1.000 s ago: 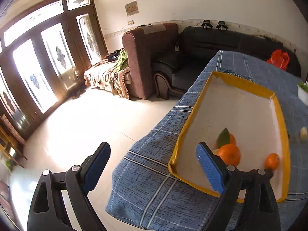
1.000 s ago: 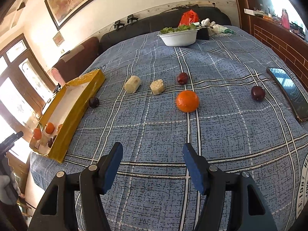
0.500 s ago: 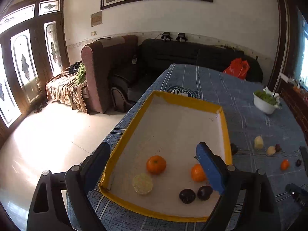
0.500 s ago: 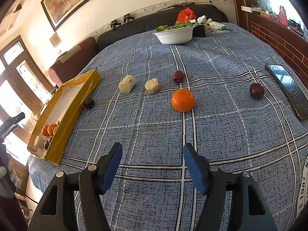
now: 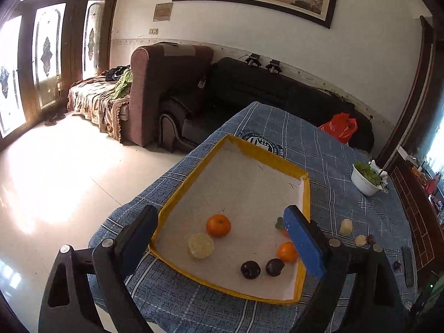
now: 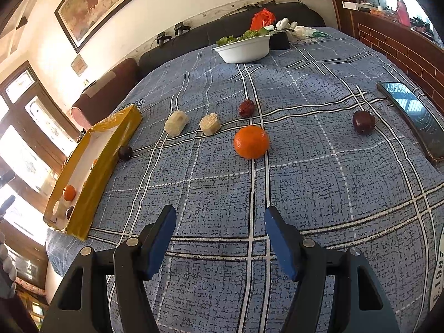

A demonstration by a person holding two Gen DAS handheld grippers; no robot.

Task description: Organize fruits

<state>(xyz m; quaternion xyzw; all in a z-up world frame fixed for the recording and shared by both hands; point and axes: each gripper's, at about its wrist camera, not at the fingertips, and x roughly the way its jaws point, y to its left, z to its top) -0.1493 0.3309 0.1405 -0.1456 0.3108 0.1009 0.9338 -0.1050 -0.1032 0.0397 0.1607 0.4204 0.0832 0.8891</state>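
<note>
Fruit lies in two groups, placed here against the yellow-walled tray (image 5: pixel 304 194) at the desk's (image 6: pixel 305 183) left edge.

Inside the tray, at its near end: an orange (image 5: pixel 218 225) toward the left wall, a pale round fruit (image 5: pixel 201 245) just nearer than it, and a second orange (image 5: pixel 287 251) by the right wall, partly behind a finger of the left tool. Two dark plums (image 5: pixel 250 269) sit side by side at the near wall, close to that second orange. A further orange piece with a green leaf (image 5: pixel 278 222) shows by the right wall, mostly hidden. The tray's far half is bare.

Outside the tray, on the blue checked cloth: a dark plum (image 6: pixel 125 152) touching or just beside the tray's right wall. Further right lie two pale blocks (image 6: pixel 176 122), a dark red fruit (image 6: pixel 246 108), and a large orange (image 6: pixel 251 141) nearer than these. Well to the right are another plum (image 6: pixel 363 122) and a phone (image 6: pixel 413 116) near the desk's right edge. A white bowl (image 6: pixel 244 48) of greens stands at the far end.

Left tool (image 5: pixel 219 238): fingers wide apart, nothing between them, raised over the tray's near end.

Right tool (image 6: pixel 220 238): fingers apart, gripping nothing, above bare cloth, nearer than the large orange.
</note>
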